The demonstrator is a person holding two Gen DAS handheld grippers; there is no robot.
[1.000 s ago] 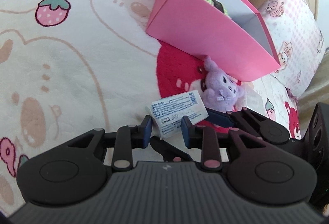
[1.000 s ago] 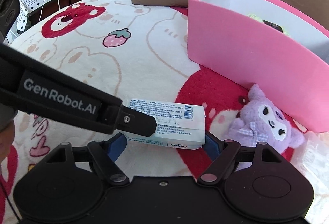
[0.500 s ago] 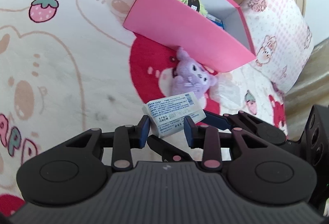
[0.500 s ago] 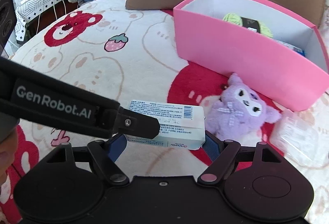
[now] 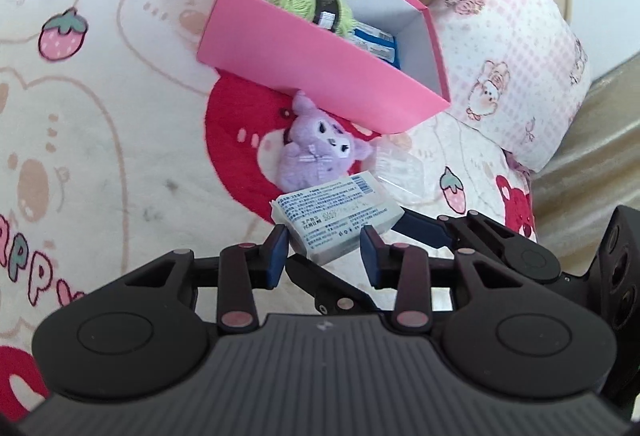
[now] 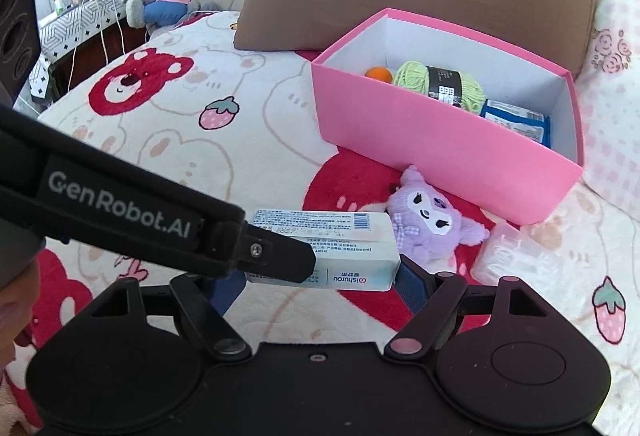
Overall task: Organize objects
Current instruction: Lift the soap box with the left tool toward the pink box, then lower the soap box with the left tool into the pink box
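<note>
Both grippers held the white packet (image 6: 320, 252) above the blanket (image 5: 100, 116), short of the pink box (image 6: 420, 144). The right gripper (image 6: 320, 282) clamped its ends; the left gripper (image 5: 323, 256) pinched its sides, probably steadying a soft pack for the box. The plush (image 6: 428, 220) lay against the box wall, unsorted.

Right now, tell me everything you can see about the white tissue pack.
The white tissue pack is a soft, plastic-wrapped block with blue print, a barcode and a red logo. It is lifted above the blanket, roughly level. The right claw grips its two ends; one finger of the left claw also touches it. It hangs just before the purple plush, short of the pink box.
</note>
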